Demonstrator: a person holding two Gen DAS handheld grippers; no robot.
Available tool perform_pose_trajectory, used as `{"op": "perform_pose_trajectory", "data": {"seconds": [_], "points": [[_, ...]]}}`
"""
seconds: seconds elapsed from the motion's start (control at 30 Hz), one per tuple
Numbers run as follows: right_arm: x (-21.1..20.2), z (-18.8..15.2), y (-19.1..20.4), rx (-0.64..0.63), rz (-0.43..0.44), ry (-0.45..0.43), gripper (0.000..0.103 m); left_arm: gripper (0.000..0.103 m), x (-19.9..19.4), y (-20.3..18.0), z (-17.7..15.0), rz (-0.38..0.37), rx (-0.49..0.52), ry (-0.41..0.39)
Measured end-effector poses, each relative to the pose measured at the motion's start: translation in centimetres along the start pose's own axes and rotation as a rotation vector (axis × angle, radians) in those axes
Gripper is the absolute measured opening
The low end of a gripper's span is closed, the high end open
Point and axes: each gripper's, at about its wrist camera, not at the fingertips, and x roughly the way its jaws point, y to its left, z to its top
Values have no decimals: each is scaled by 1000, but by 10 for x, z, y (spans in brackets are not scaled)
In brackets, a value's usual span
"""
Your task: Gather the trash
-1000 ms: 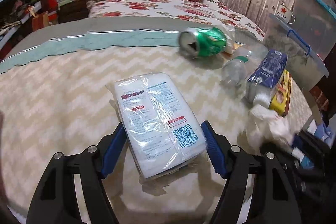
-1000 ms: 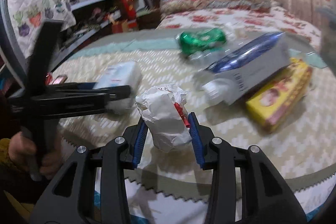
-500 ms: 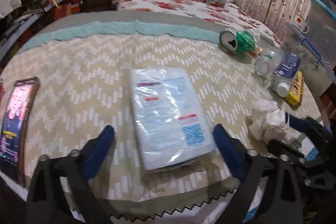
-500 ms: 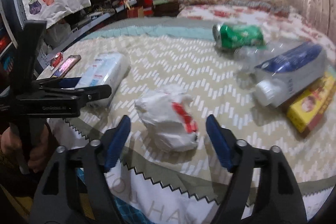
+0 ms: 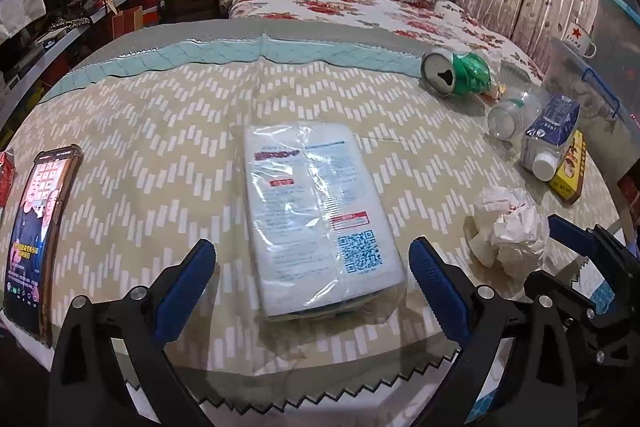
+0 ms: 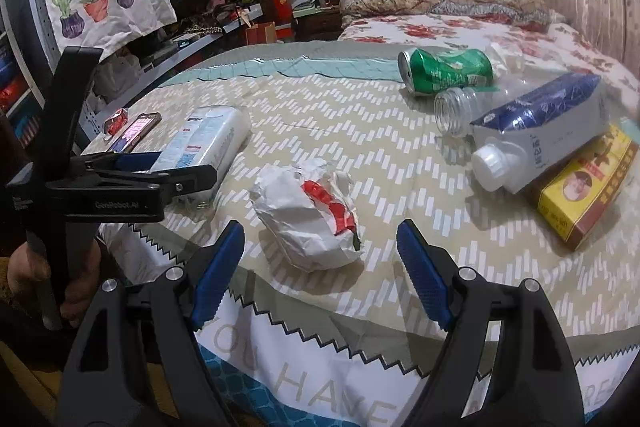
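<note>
Your left gripper [image 5: 311, 269] tilts down, spread around the tissue pack [image 5: 316, 205]; your right gripper [image 6: 320, 261] likewise, spread, crumpled wrapper [image 6: 308, 215] at 12 o'clock. Pack's print unreadable.

tissue pack [image 5: 320, 215] left of crumpled wrapper [image 5: 508, 231]

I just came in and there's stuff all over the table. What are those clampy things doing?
A person holds a gripper in each hand to collect trash. The left gripper is open around a plastic-wrapped pack, not squeezing it. The right gripper is open around a crumpled paper ball. A green can, bottle, carton and yellow box lie farther back.
</note>
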Motion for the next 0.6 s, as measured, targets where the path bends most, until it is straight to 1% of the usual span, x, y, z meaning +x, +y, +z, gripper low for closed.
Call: {"op": "perform_pose_trajectory", "data": {"seconds": [0.1, 0.17, 0.2, 0.23, 0.27, 0.3, 0.33, 0.37, 0.4, 0.43, 0.53, 0.6], "points": [[3, 2, -5, 16, 15, 14, 79, 91, 5, -1, -1, -6, -4, 10], [7, 3, -4, 29, 30, 25, 79, 81, 5, -1, -2, -1, 2, 0], [11, 5, -4, 38, 40, 32, 79, 70, 4, -1, -2, 3, 14, -6], [14, 7, -4, 44, 52, 41, 78, 66, 3, -1, -3, 1, 22, -9], [18, 8, -4, 46, 64, 51, 76, 65, 2, 0, -3, -4, 25, -10], [23, 9, -2, 48, 83, 66, 59, 64, 1, 1, -3, -9, 24, -10], [29, 10, 1, 44, 100, 91, 45, 63, 0, 1, -3, -13, 25, -10], [31, 11, 2, 39, 96, 96, 45, 63, -2, 2, -3, -15, 27, -13], [31, 11, 4, 32, 95, 90, 41, 63, -5, 1, -3, -16, 29, -21], [29, 12, 7, 20, 105, 88, 40, 63, -9, 0, -2, -16, 35, -33], [21, 10, 11, -6, 96, 77, 40, 63, -19, 1, 1, -32, 26, -57], [7, 10, 5, 3, 78, 42, 39, 62, -24, 5, 5, -52, -2, -70]]}}
